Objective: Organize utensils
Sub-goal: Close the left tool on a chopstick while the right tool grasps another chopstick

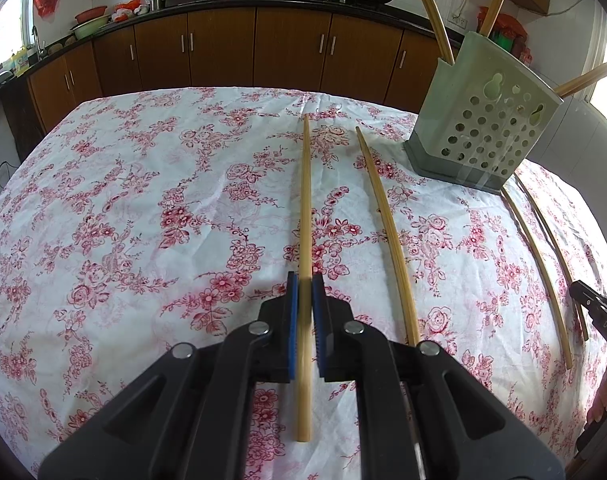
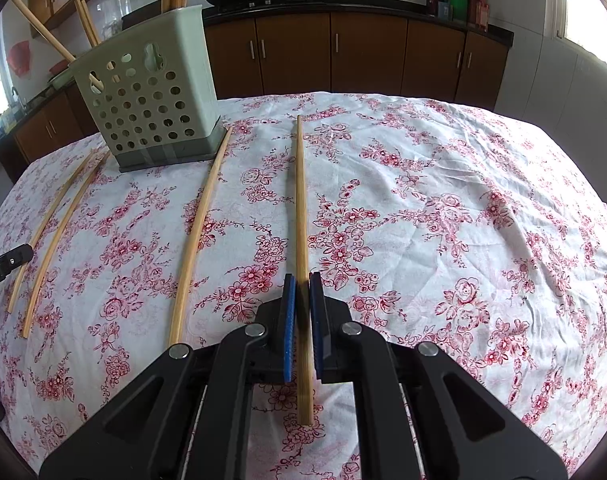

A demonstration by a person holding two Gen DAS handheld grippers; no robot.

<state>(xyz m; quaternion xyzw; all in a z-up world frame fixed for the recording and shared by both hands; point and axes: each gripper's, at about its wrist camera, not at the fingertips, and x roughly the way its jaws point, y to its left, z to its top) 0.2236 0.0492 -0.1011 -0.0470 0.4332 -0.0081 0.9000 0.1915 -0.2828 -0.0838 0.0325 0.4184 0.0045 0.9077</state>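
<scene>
Chopsticks (image 1: 305, 208) (image 2: 301, 208) clamped in both tongs.

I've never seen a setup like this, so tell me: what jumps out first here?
Two black grippers with blue fingers, each clamped on a bamboo chopstick: the left gripper on one, the right gripper on another. Both lie on a red-flowered tablecloth. Between them stands a pale green holder with chopsticks in it.
</scene>
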